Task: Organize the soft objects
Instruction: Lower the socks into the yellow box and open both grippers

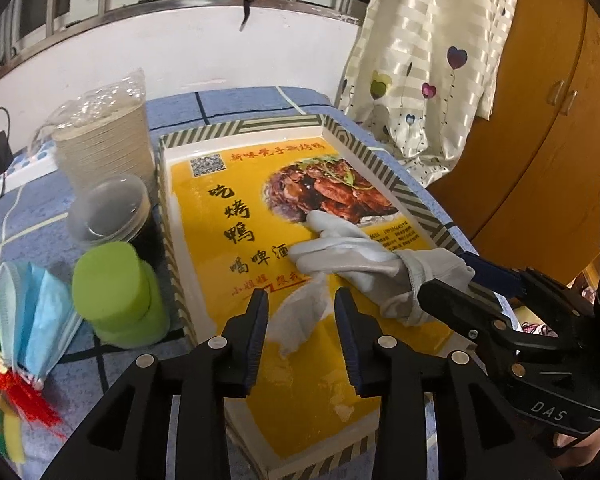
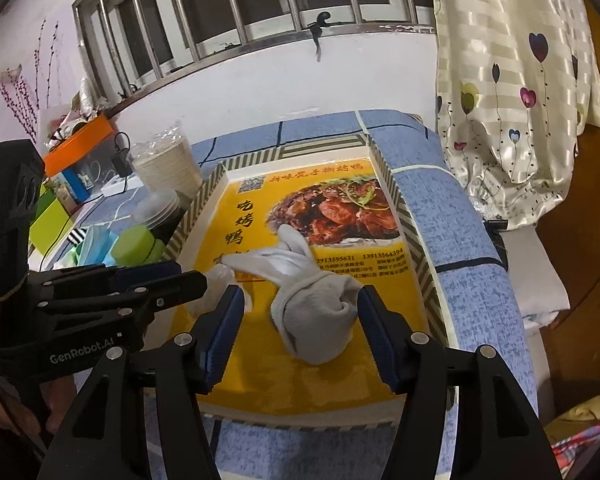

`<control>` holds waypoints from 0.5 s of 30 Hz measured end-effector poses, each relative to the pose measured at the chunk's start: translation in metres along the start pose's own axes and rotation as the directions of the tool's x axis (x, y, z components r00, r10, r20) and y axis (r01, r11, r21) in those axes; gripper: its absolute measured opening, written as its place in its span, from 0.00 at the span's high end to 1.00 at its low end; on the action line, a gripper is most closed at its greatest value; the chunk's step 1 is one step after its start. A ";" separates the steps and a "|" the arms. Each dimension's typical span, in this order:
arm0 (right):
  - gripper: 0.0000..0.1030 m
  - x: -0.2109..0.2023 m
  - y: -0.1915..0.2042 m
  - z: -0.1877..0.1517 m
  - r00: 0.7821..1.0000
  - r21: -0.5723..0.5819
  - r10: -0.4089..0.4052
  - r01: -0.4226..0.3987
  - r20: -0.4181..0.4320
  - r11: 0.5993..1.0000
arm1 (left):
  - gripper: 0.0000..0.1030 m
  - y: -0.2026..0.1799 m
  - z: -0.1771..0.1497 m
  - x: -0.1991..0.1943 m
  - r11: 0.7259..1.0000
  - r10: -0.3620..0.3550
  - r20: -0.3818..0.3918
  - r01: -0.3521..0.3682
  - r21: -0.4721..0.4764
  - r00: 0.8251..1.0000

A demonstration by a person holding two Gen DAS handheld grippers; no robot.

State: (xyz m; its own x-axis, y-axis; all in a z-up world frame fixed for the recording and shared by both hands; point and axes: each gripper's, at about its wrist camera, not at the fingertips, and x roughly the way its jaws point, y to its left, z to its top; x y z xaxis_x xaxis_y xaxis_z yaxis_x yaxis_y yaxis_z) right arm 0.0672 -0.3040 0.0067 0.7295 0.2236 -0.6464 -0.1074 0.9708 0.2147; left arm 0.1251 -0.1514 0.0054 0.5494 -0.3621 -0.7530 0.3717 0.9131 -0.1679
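Note:
A grey-white glove (image 1: 364, 258) lies in a shallow striped-rim tray (image 1: 244, 128) lined with a yellow roast-duck poster. A crumpled white tissue (image 1: 300, 316) lies beside it. My left gripper (image 1: 302, 336) is open just over the tissue. In the right wrist view the glove (image 2: 312, 296) lies bunched between my open right gripper's (image 2: 300, 312) fingers, its cuff end close to the right pad (image 2: 374, 332). The tissue (image 2: 222, 280) shows left of it. The right gripper also shows in the left wrist view (image 1: 460, 280) at the glove's cuff.
Left of the tray on the blue tablecloth stand green sponges (image 1: 118, 292), blue face masks (image 1: 36, 312), a stack of clear lids (image 1: 108, 212) and a bagged stack of paper cups (image 1: 104, 144). A heart-print curtain (image 1: 428, 60) hangs at the right, by a wooden cabinet (image 1: 548, 120).

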 end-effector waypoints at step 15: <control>0.42 -0.028 0.027 -0.009 1.000 -0.030 0.005 -0.004 0.011 1.000 | 0.68 0.006 -0.022 -0.041 1.000 0.007 0.039 -0.007 -0.010 0.999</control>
State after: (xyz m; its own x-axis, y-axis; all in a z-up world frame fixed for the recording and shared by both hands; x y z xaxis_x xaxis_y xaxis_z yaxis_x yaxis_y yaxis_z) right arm 0.0381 -0.2833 0.0241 0.7364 0.2271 -0.6373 -0.1309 0.9720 0.1952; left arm 0.0881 -0.1271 0.0212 0.5807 -0.3626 -0.7289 0.3603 0.9173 -0.1692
